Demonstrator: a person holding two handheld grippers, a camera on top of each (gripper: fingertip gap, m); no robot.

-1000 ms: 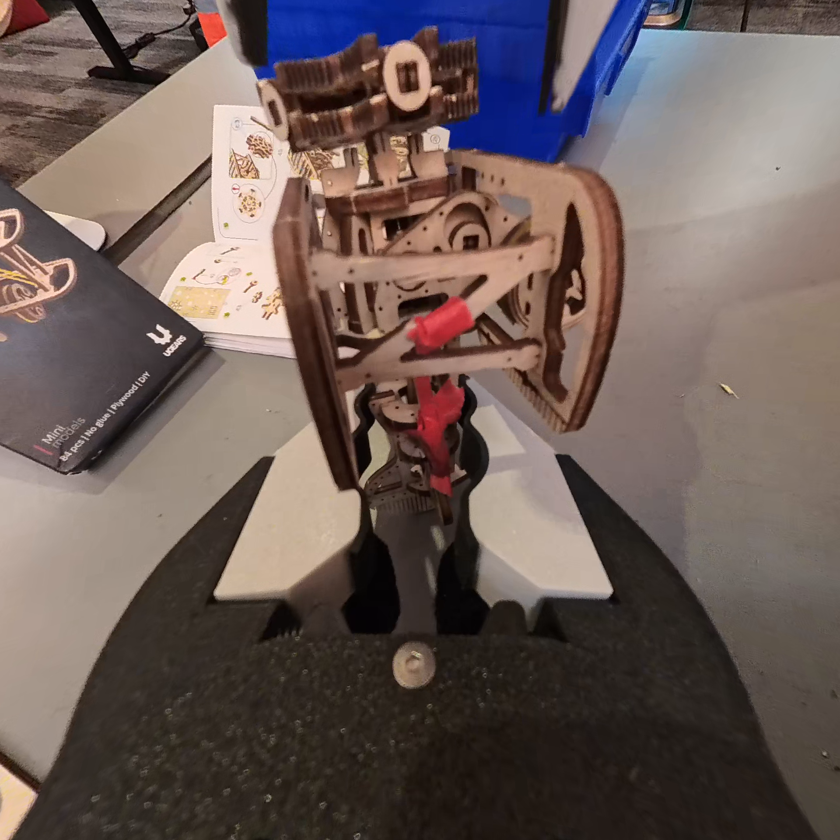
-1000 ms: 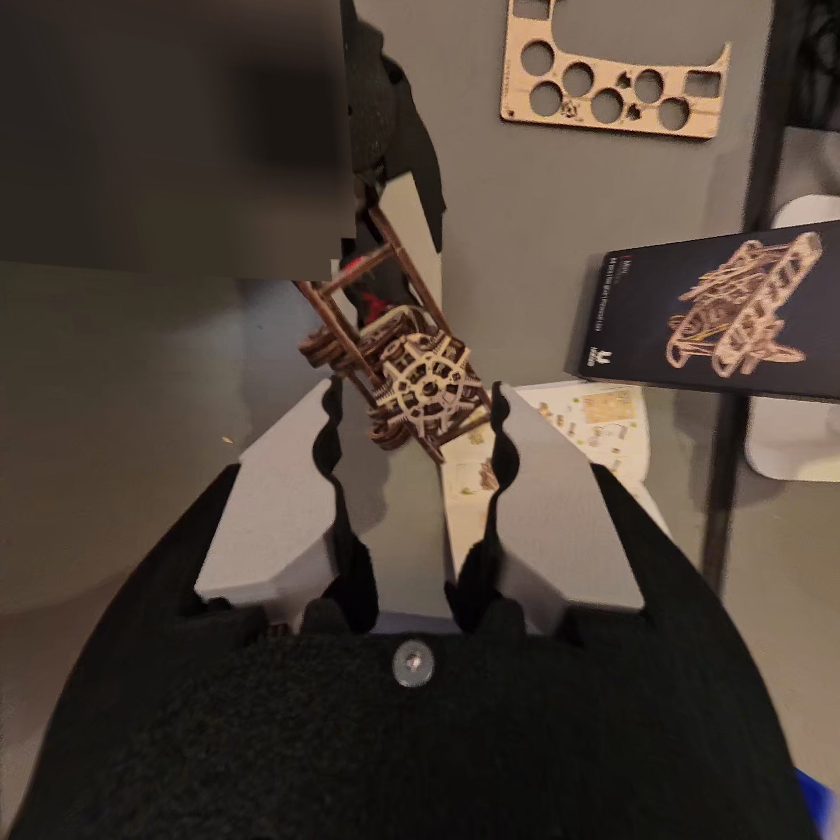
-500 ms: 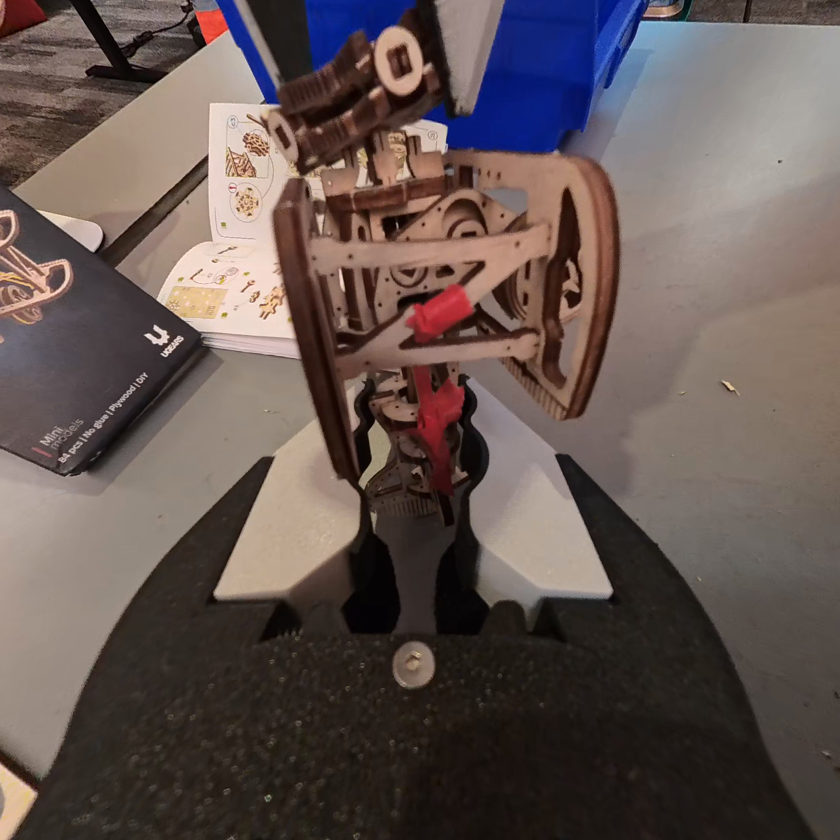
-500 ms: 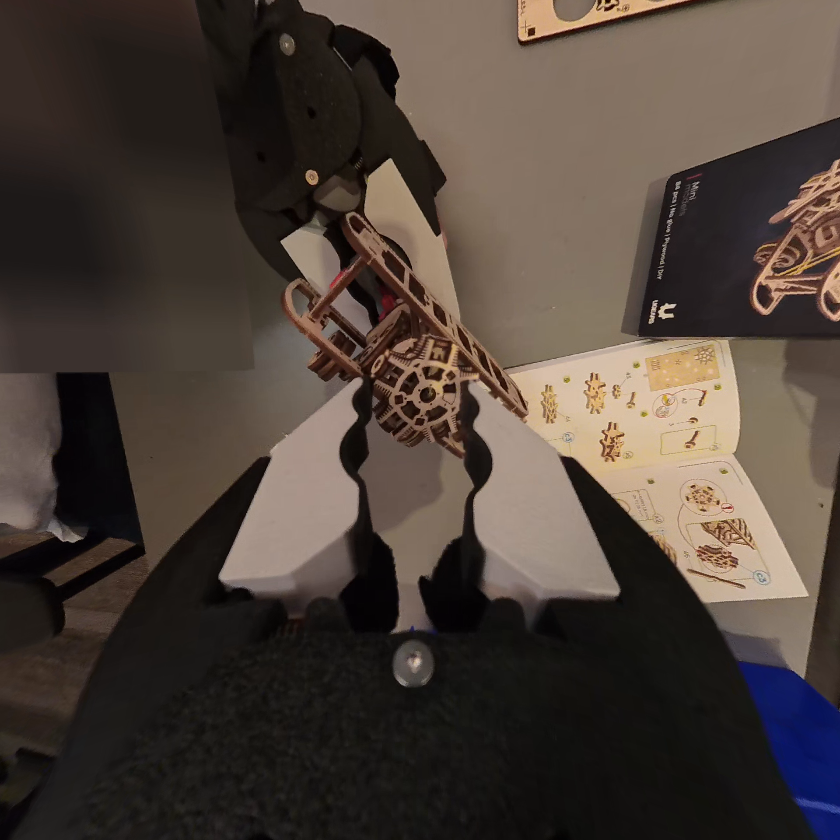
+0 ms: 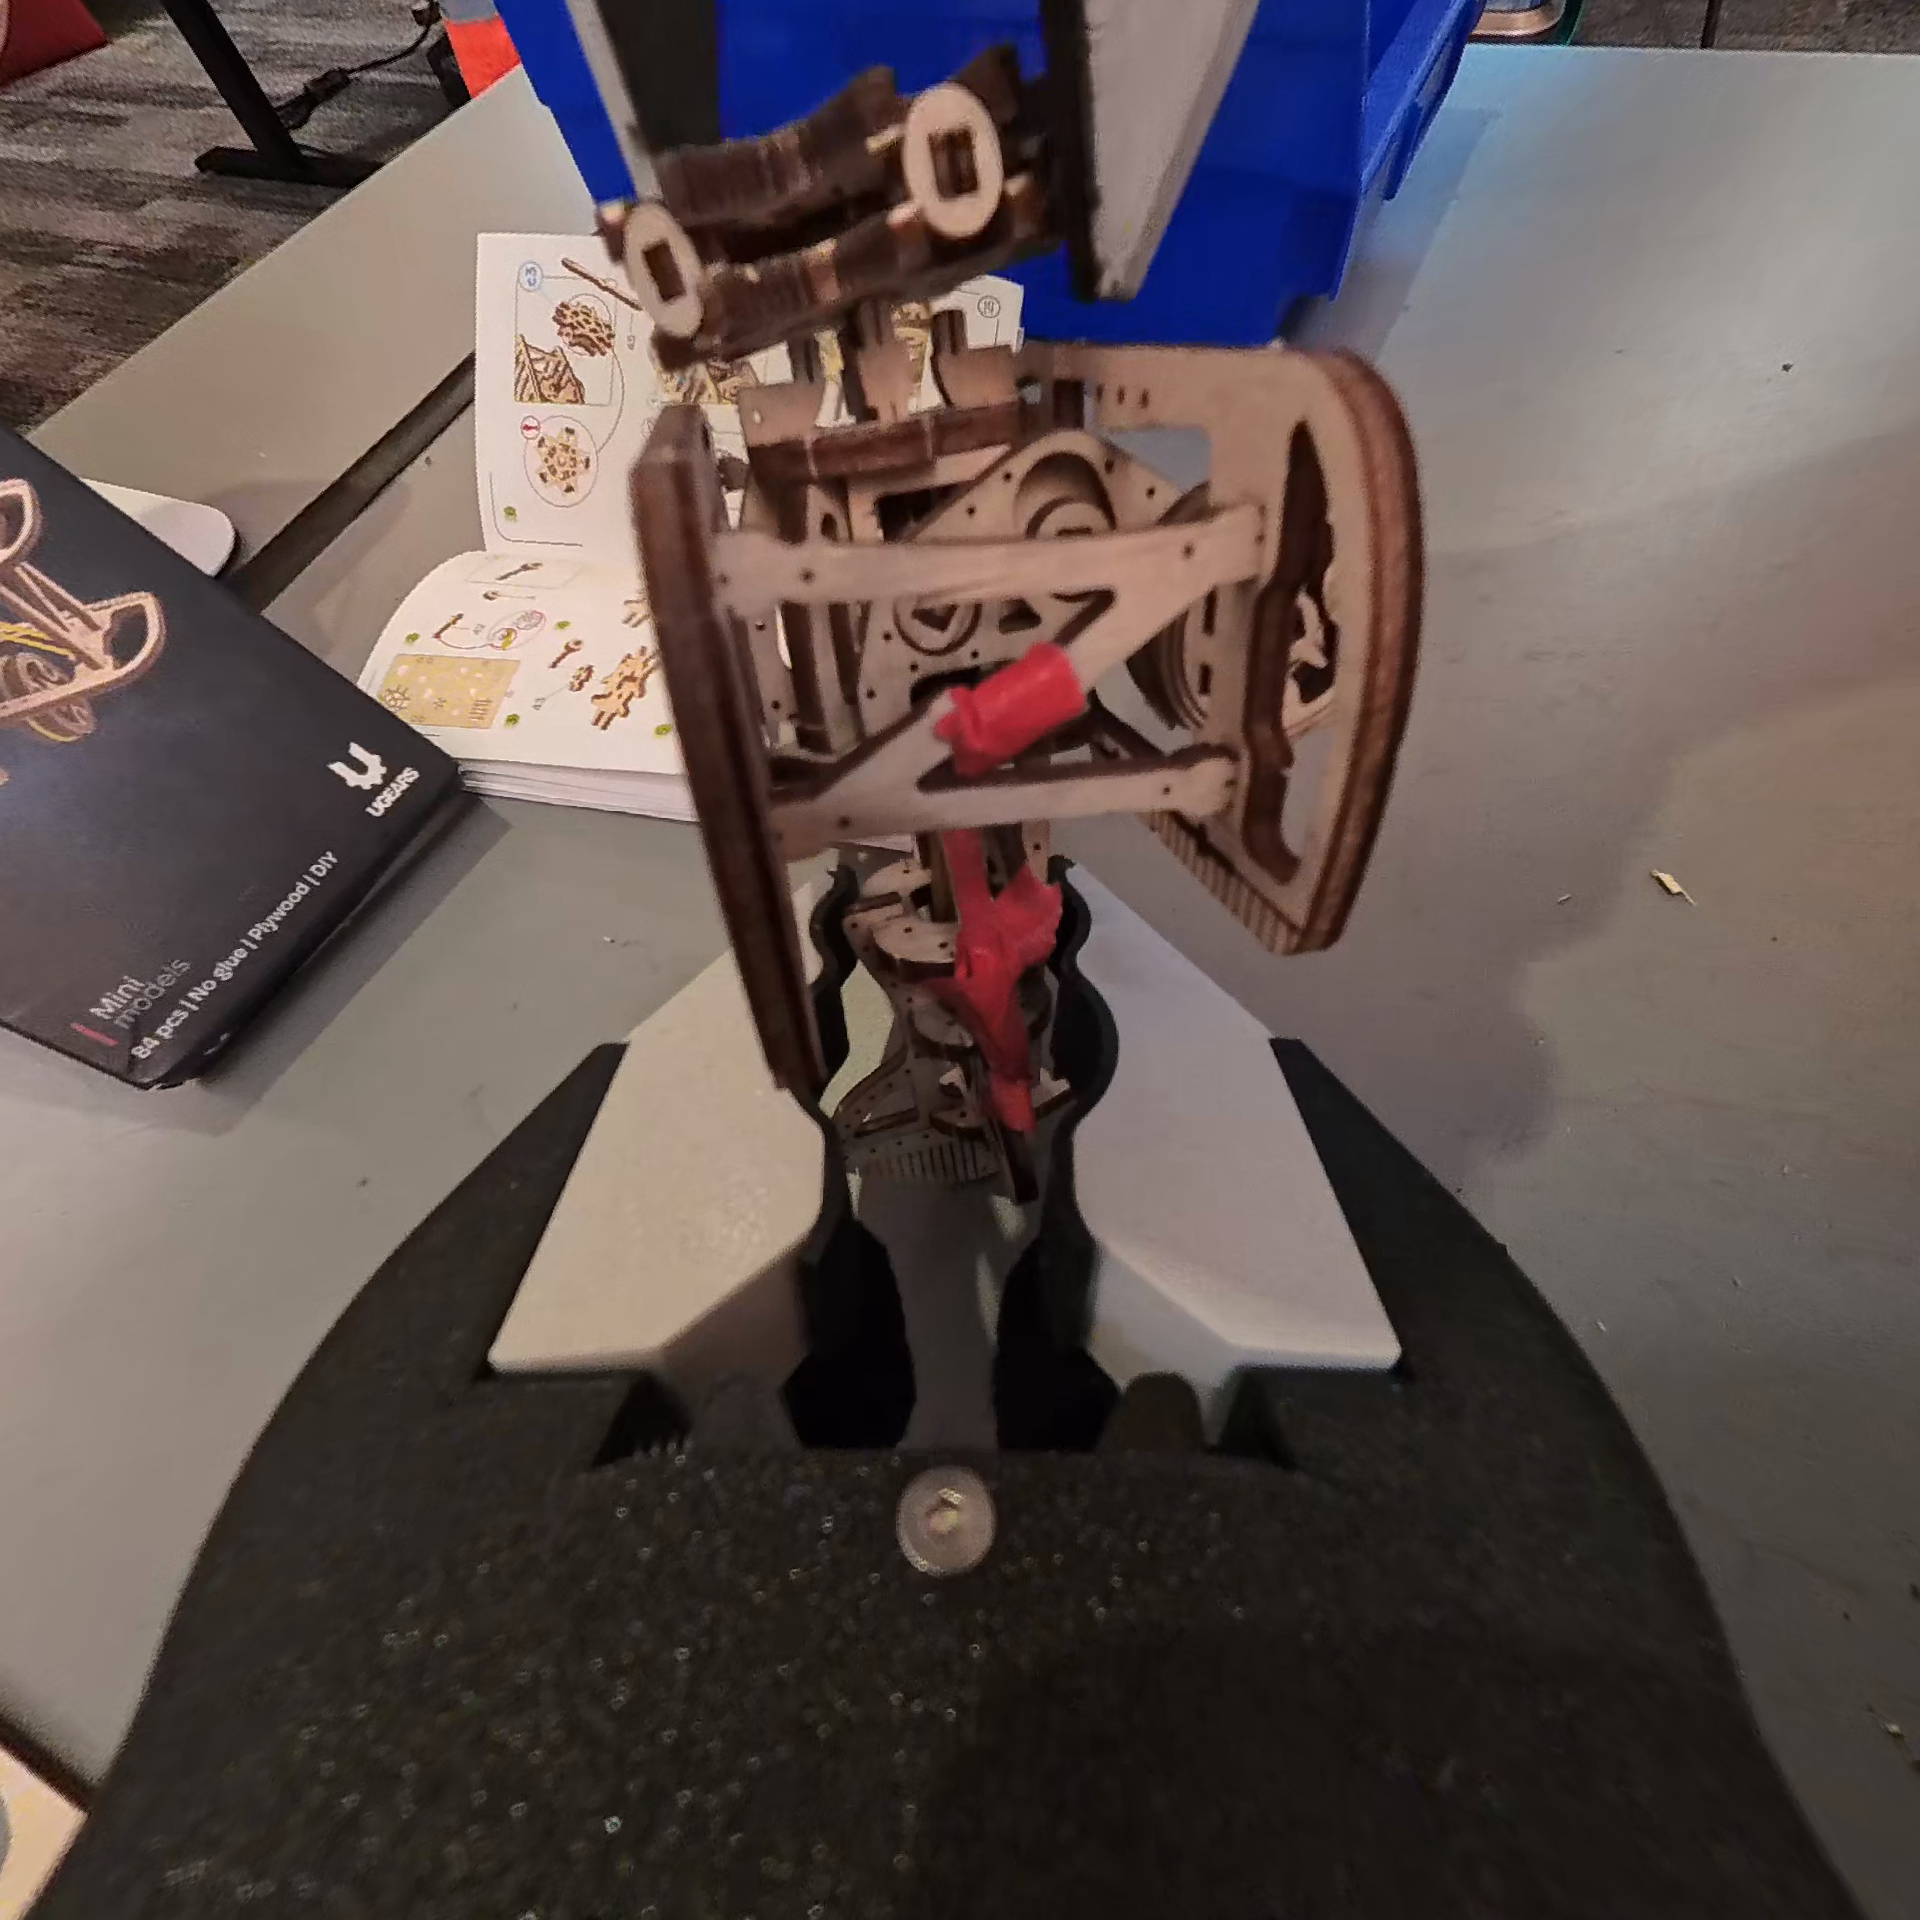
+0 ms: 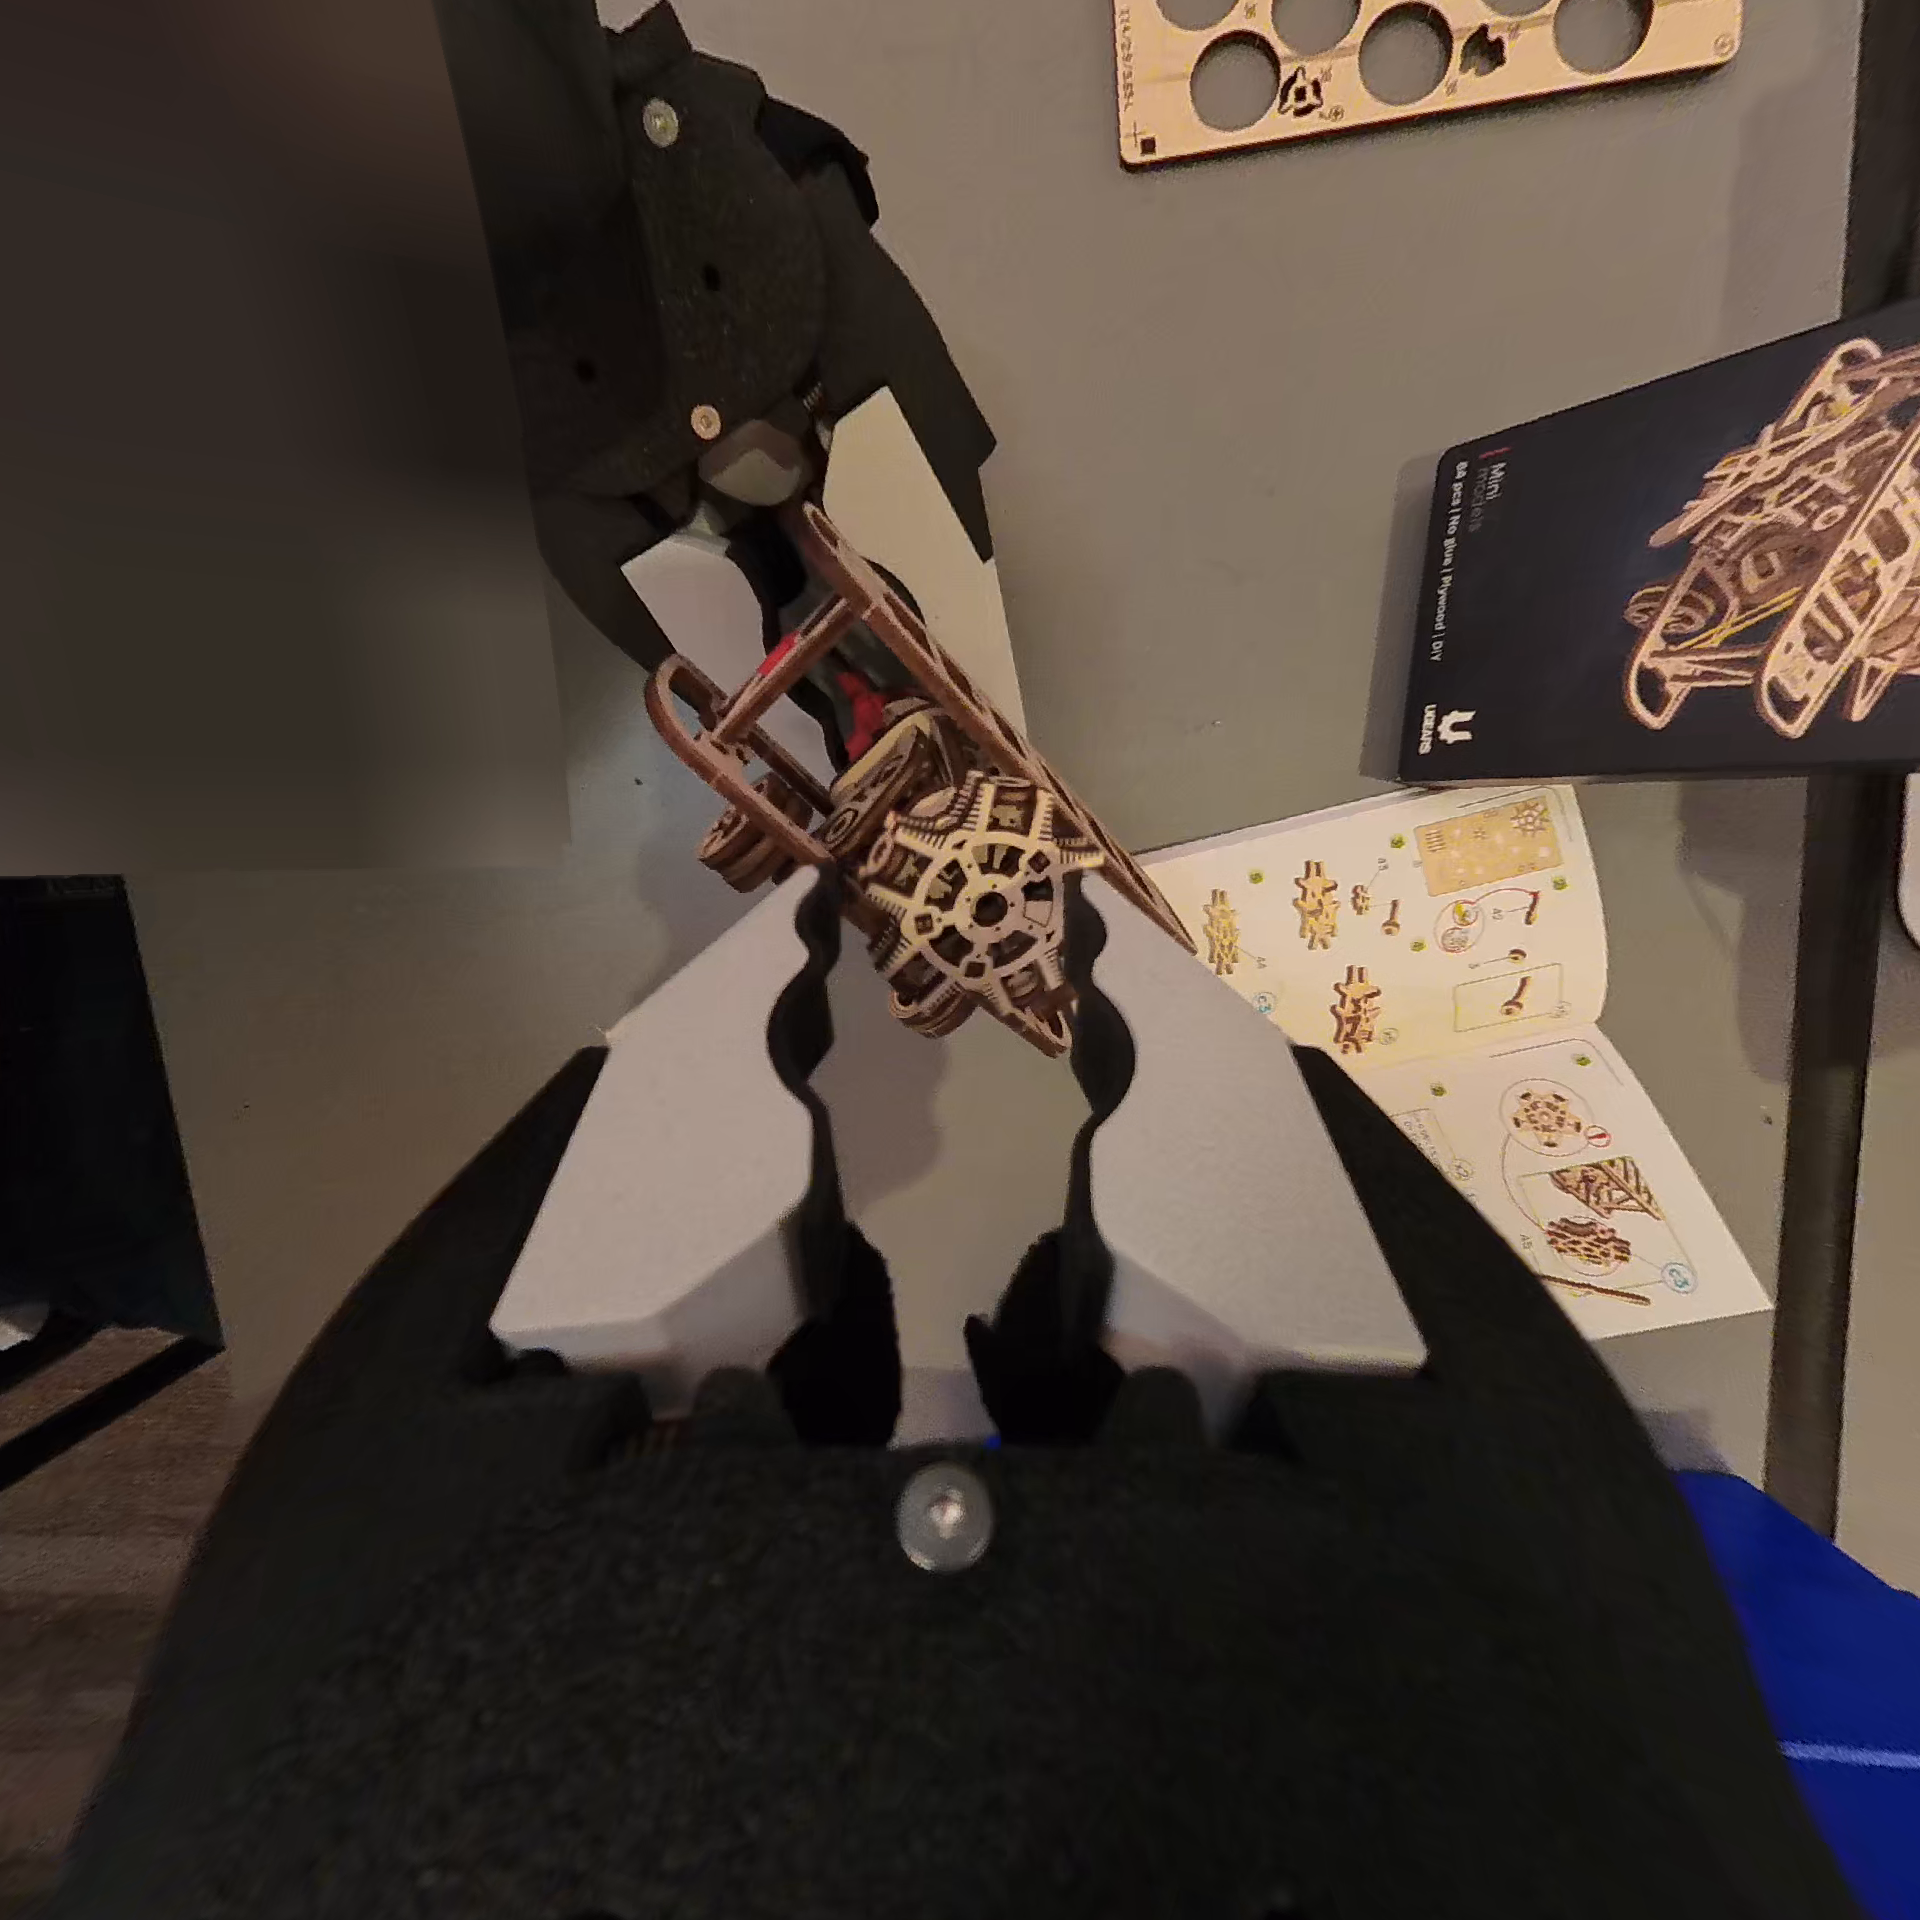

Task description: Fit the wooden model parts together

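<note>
A wooden plane model (image 5: 997, 644) with two wings, red elastic bands and a round radial engine (image 5: 831, 218) is held up above the grey table (image 5: 1621, 727). My left gripper (image 5: 951, 914) is shut on the model's tail. My right gripper (image 6: 951, 914) comes from the far side, and its pads (image 6: 821, 914) sit against both sides of the engine (image 6: 977, 914), shut on it. In the right wrist view the left gripper (image 6: 727, 416) shows beyond, gripping the model's tail end. The right gripper's fingers (image 5: 1143, 135) show at the top of the left wrist view.
An open instruction booklet (image 5: 561, 582) and a black model box (image 5: 177, 790) lie on the table to the left. A blue bin (image 5: 1299, 156) stands behind the model. A punched-out plywood sheet (image 6: 1423, 83) lies farther off. A dark gap between two tables (image 6: 1808, 1039) runs beside the booklet. One gripper's finger ends stand about 9 cm off the other's.
The right gripper has moved in over the engine and its fingers have closed from wide apart onto it. The left gripper has kept its hold on the tail, almost still.
</note>
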